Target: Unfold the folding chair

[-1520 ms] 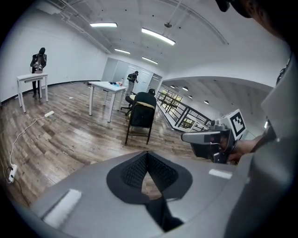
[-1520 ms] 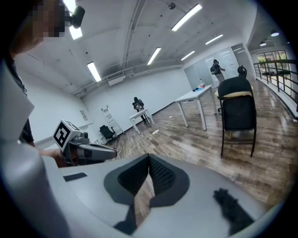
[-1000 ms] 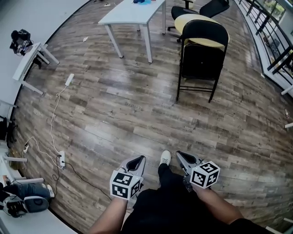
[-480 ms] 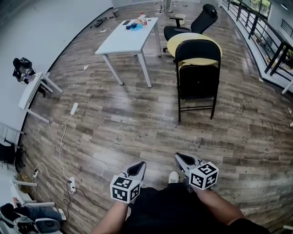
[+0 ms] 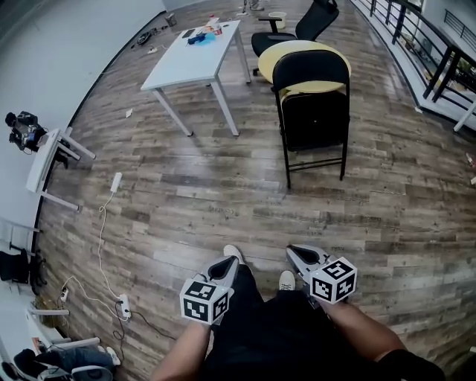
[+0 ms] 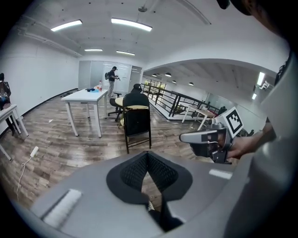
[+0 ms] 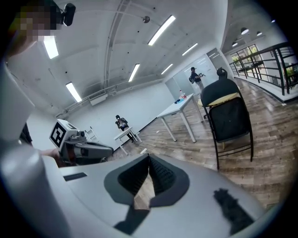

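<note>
A black folding chair (image 5: 312,111) stands folded upright on the wooden floor, some way ahead of me; it also shows as the chair (image 6: 137,122) in the left gripper view and the chair (image 7: 228,116) in the right gripper view. Behind it leans a yellow round-topped piece (image 5: 297,56). My left gripper (image 5: 225,263) is held low near my legs, jaws shut and empty. My right gripper (image 5: 296,255) is beside it, also shut with nothing in it. Both are far from the chair.
A white table (image 5: 195,52) with small items stands at the back left. A black office chair (image 5: 309,22) is behind the folding chair. A cable and power strip (image 5: 123,305) lie on the floor at left. A railing (image 5: 416,30) runs along the right. A person (image 6: 111,79) stands far off.
I have walked forward: the folding chair and table have shifted in the head view and my feet have changed places. Both grippers stay shut in front of my body.
</note>
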{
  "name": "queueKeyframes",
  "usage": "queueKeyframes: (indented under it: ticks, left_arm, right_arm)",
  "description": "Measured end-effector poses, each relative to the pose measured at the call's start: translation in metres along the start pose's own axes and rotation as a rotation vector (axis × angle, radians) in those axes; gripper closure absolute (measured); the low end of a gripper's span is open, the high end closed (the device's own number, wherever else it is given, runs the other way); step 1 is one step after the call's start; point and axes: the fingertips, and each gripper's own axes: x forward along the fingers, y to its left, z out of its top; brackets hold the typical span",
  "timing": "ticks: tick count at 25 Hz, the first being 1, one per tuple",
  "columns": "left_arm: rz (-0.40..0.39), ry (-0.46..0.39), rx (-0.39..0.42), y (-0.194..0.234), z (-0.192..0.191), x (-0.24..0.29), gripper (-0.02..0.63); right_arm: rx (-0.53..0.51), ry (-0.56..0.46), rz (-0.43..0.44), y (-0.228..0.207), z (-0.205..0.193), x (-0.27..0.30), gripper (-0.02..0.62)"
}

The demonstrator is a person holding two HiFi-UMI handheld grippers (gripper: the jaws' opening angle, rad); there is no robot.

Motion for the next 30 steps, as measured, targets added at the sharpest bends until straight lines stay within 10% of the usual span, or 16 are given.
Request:
queueKeyframes:
  ticks: [16,30]
  left_arm:
    - [-0.04,0.004,0.008,0.059,0.012,0.048,0.598]
    - [-0.044,0.021,-0.092,0.208,0.037,0.082,0.598]
  right_arm:
    - [0.001,0.157,-0.023,-0.017,-0.005,0.075,0.589]
    - [0.049,0.256,-0.127,-0.043,0.023,0.187,0.589]
